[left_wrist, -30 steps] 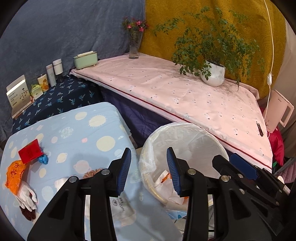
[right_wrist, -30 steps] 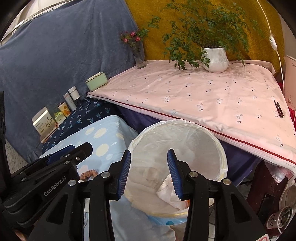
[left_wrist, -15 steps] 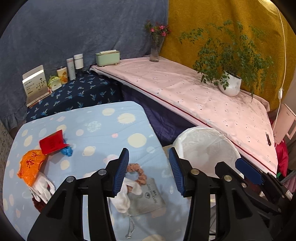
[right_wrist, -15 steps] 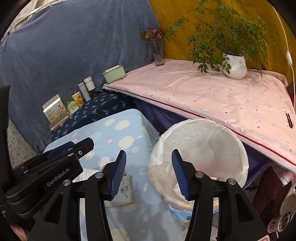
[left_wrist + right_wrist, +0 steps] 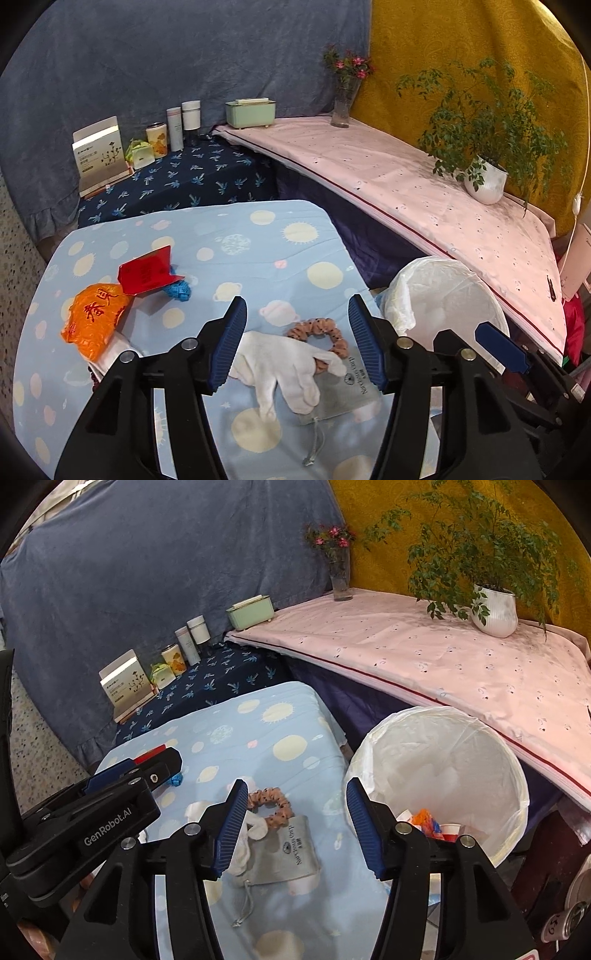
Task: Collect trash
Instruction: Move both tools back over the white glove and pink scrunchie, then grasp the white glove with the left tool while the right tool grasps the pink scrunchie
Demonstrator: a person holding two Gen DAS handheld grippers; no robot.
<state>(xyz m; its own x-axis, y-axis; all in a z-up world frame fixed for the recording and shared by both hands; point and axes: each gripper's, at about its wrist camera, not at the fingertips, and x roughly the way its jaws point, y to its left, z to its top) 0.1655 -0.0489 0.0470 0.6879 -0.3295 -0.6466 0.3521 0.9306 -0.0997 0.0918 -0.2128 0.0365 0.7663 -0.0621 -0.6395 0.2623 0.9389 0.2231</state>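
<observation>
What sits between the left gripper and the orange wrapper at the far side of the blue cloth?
Nothing visible blocks it. The orange wrapper lies off to the side of the left gripper, whose empty jaws are opening over the white glove. A red card only overlaps the wrapper's far edge.

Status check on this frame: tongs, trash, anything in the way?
Left tongs and right tongs opening, nothing between the pads. White glove, orange wrapper, red card on the blue tablecloth; lined bin beside it. Path clear.
</observation>
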